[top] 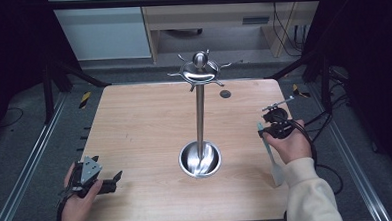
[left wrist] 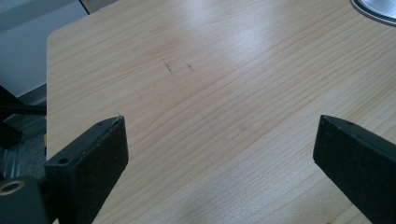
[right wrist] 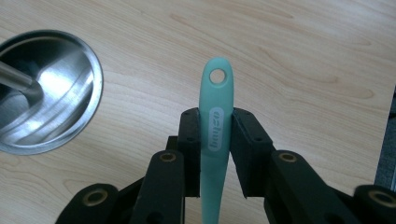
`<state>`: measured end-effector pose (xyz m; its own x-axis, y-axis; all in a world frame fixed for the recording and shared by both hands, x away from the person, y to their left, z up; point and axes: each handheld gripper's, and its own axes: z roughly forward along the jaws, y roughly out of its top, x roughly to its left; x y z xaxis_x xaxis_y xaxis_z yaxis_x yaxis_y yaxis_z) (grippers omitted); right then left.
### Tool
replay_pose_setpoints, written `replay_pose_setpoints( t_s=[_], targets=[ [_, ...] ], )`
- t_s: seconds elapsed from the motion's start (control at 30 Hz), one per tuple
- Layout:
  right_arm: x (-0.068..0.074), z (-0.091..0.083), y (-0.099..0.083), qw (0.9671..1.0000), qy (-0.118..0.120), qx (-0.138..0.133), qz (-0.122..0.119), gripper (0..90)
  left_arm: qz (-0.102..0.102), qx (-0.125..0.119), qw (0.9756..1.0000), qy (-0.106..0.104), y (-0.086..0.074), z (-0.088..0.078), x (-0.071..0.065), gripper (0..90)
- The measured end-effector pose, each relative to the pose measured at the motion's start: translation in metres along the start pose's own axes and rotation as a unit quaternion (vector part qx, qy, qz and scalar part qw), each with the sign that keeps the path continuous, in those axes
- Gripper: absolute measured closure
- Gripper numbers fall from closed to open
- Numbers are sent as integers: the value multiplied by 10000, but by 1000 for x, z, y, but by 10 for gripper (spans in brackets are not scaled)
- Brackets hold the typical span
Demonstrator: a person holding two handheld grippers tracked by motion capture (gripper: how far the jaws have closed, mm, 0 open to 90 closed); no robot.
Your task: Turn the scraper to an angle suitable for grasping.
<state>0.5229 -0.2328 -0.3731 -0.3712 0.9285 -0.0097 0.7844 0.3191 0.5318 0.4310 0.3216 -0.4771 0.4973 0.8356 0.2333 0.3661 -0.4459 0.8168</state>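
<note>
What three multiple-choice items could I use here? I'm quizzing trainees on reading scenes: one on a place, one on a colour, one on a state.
1. Where does the steel stand rest?
A. table's middle
B. left edge
C. on the floor

2. What colour is the utensil handle?
A. red
B. pale green
C. black

3. How is the left claw?
A. shut on a spoon
B. open, holding nothing
C. shut on the stand

Answers: 1 A, its round base sits centrally on the wooden table. 2 B, the right claw grips a mint-toned handle with a hanging hole. 3 B, its jaws stand wide apart over bare wood.
</note>
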Motion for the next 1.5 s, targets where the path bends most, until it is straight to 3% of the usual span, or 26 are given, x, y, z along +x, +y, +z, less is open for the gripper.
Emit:
replay_pose_setpoints(
  t_s=[0.83, 0.93, 1.17, 1.5],
  targets=[
    [12, -36, 14, 9984, 78, -489, -284, 744, -13, 1, 10000, -21, 0, 1, 0, 31],
    [17, -42, 16, 9970, 81, -626, -442, 744, -23, -3, 10000, -13, 0, 0, 0, 29],
    [25, -51, 21, 9949, 210, -842, -515, 744, -25, -5, 10000, -29, 0, 0, 1, 29],
    [39, -59, 28, 9890, 432, -1229, -695, 743, -69, 32, 10000, 28, -2, 0, 3, 29]
  ],
)
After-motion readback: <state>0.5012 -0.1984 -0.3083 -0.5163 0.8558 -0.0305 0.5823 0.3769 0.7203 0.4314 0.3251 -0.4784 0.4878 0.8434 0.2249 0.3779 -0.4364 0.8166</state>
